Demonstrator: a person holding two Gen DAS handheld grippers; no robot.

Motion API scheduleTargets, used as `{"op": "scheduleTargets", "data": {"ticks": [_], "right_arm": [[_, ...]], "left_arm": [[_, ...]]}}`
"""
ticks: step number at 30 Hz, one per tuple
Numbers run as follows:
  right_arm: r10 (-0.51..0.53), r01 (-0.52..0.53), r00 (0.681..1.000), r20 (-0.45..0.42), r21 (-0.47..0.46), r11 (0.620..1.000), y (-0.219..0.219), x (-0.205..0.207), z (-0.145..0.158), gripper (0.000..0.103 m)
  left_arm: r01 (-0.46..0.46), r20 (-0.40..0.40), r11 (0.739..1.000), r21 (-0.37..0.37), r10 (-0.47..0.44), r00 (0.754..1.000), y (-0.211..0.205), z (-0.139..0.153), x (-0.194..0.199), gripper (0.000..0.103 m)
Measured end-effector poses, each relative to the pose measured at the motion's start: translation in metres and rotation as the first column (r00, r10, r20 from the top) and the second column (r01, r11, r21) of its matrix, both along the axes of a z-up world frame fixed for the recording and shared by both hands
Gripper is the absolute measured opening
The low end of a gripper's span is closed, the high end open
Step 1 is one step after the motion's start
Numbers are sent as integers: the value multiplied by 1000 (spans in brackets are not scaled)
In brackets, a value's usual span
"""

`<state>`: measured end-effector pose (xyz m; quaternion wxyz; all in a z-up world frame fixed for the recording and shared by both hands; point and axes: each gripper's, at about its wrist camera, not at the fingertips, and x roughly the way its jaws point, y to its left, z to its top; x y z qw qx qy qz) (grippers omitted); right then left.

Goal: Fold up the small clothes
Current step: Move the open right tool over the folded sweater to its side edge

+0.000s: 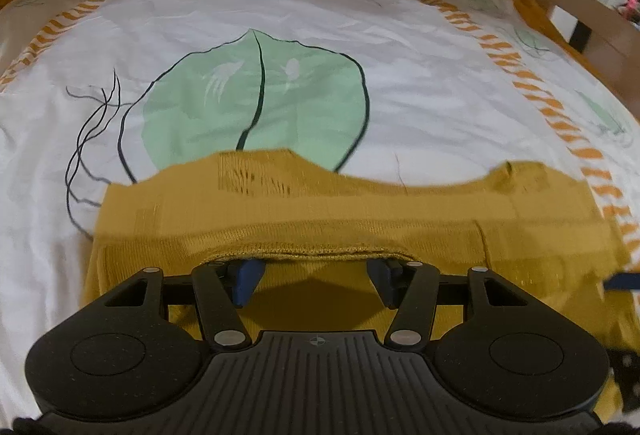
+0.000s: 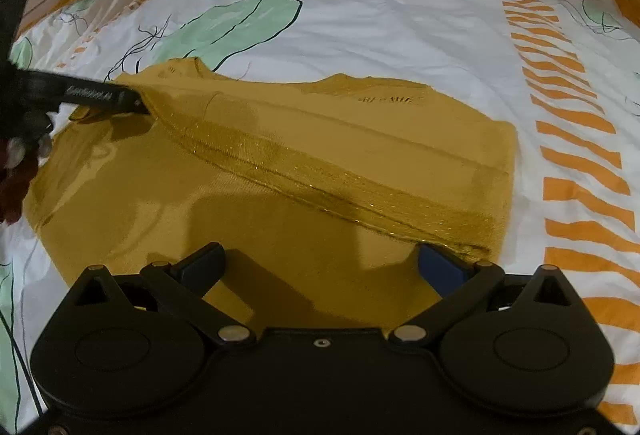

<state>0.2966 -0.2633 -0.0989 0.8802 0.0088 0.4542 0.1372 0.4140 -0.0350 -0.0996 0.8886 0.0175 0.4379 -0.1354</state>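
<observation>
My left gripper (image 1: 316, 275) fingers, half-open, sit under the mustard sweater's (image 2: 304, 163) hem; right gripper (image 2: 320, 267) fingers gape empty. One fold lies across it on the bed (image 2: 380, 23); more remain, I judge.

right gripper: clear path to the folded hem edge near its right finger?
Probably yes. The right gripper is open just above the mustard garment, and the folded hem edge lies beside its right finger with nothing between. The left gripper works the far end, clear of it.
</observation>
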Motion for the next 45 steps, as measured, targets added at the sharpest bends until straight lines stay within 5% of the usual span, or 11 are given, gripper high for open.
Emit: {"op": "scheduleTargets", "data": {"ticks": [21,40,45], "right_arm": [[-153,143,984,94,109,984,-22,26,-11,103],[-470,453,882,44,200,869,-98,44,-8,103],[-484,459,873,65,228,858,-106,39,4,103]], "left_arm": [[-90,-41,995,-36,89,995,-2,-6,45,55],[-95,-56,995,-23,94,994,-6,-10,55,62],[-168,-96,980,-106,158,983,1,-2,61,62]]}}
